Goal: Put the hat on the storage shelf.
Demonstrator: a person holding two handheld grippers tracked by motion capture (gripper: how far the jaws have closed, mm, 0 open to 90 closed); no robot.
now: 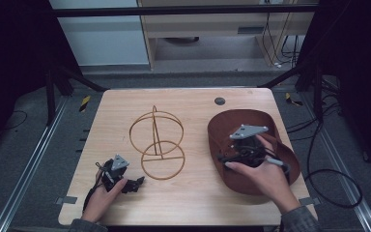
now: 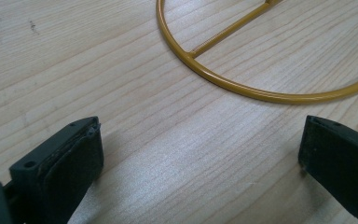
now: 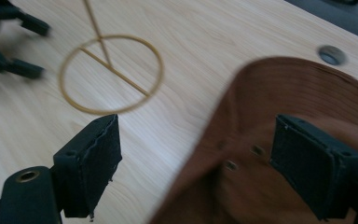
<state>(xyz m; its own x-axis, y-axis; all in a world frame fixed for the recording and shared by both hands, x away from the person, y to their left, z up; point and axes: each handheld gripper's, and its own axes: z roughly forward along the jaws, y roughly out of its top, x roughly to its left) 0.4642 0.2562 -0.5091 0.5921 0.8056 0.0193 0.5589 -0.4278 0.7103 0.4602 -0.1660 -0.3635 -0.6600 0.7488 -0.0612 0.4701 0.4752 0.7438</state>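
A brown cap (image 1: 236,123) lies upside down on the right half of the wooden table (image 1: 193,198). My right gripper (image 1: 227,157) hangs above its near left edge. In the right gripper view its jaws (image 3: 196,158) stand wide apart, one over bare wood and one over the cap (image 3: 279,93), and neither pad presses on it. A gold wire stand (image 1: 155,140), with an upright hoop over a flat base ring, stands mid-table. My left gripper (image 1: 136,184) rests on the table just left of that base ring (image 2: 261,95), its jaws (image 2: 200,154) open around bare wood.
A round grey grommet (image 1: 219,101) sits in the tabletop behind the cap. In the right gripper view the left gripper (image 3: 28,46) shows beyond the wire ring (image 3: 112,74). Cables trail on the floor at the right, past the table's edge.
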